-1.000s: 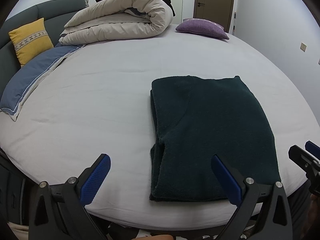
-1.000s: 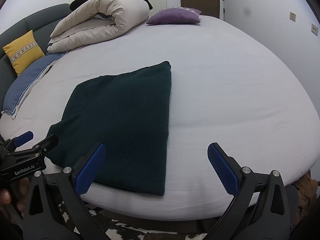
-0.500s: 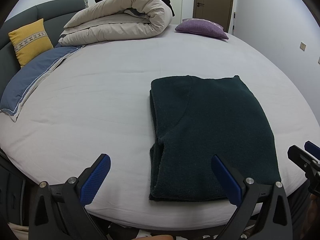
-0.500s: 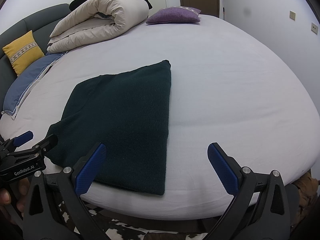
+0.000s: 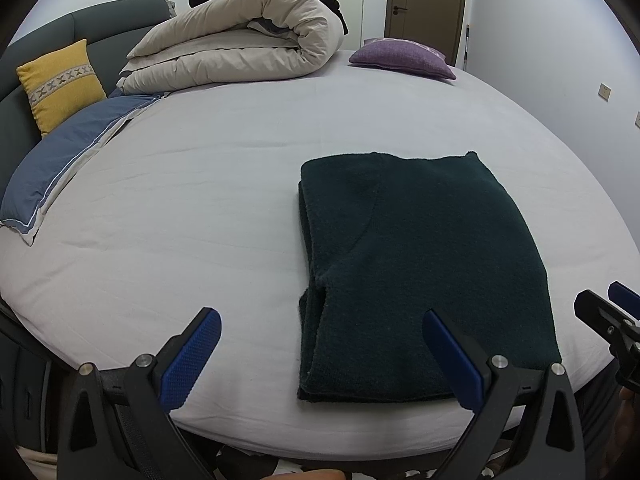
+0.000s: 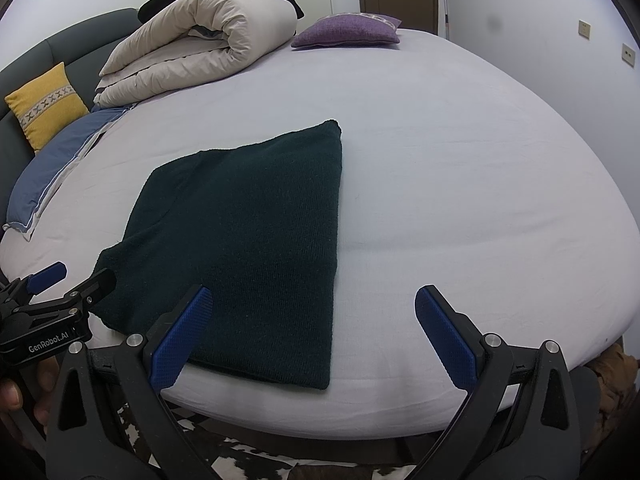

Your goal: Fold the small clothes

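Left gripper and right gripper, frame bottom: jaws wide apart, empty, touching nothing. Almost no shift over last second; both hung back off bed edge. Dark green garment lay folded flat, centre-right, on bed. Fold judged finished. Rolled duvet upper centre.

My left gripper has black plastic arms with triangular cut-outs, silver screws at the joints, and blue textured pads on the inner faces of its fingers. My right gripper is built the same way. In the right wrist view, the left unit's side carries white "GenRobot.AI" lettering.
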{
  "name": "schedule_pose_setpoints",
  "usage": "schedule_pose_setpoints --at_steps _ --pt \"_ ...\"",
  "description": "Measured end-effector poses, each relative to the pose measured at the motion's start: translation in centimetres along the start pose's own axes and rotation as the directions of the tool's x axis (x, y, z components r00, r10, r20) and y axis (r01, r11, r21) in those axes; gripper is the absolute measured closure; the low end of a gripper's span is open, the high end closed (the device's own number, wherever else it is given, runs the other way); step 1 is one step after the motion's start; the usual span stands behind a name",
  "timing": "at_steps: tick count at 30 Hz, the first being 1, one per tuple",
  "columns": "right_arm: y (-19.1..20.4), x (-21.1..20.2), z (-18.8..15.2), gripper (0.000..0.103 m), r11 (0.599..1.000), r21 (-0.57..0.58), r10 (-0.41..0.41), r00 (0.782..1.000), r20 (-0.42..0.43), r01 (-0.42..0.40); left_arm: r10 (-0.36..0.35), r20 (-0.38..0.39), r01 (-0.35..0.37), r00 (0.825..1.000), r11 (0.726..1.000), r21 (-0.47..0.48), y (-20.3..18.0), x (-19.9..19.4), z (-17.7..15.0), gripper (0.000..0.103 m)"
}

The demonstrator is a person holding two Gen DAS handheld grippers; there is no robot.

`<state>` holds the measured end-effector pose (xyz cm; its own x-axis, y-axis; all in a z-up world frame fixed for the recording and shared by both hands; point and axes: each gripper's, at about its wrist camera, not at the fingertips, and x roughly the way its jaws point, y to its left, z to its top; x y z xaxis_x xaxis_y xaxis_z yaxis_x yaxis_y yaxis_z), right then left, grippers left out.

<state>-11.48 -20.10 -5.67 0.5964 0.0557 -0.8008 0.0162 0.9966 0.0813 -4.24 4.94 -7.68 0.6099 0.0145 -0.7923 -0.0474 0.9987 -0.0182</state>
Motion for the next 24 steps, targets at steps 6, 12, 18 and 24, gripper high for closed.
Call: schedule_pose_setpoints --at_steps 6,12,18,24 --pt "0.06 -0.02 -0.04 0.0 1.0 0.001 -0.001 1.0 0.0 0.001 0.001 0.0 -0.001 1.0 1.0 0.001 -0.03 -0.01 -0.02 0.0" --pt "0.1 -0.08 -0.09 0.0 1.0 0.003 -0.001 1.0 0.001 0.001 0.002 0.001 -0.002 1.0 1.0 -0.001 -0.08 -0.05 -0.06 0.0" --pt "0.01 0.01 -0.03 0.0 1.0 0.003 0.0 1.0 0.0 0.0 0.002 0.005 -0.002 1.0 1.0 0.003 -0.39 -0.11 0.08 0.0" --pt "0.37 -0.38 -0.23 0.0 1.0 0.007 -0.001 1.0 0.007 0.001 0.003 0.013 -0.003 1.0 1.0 0.005 -0.5 -0.34 0.09 0.0"
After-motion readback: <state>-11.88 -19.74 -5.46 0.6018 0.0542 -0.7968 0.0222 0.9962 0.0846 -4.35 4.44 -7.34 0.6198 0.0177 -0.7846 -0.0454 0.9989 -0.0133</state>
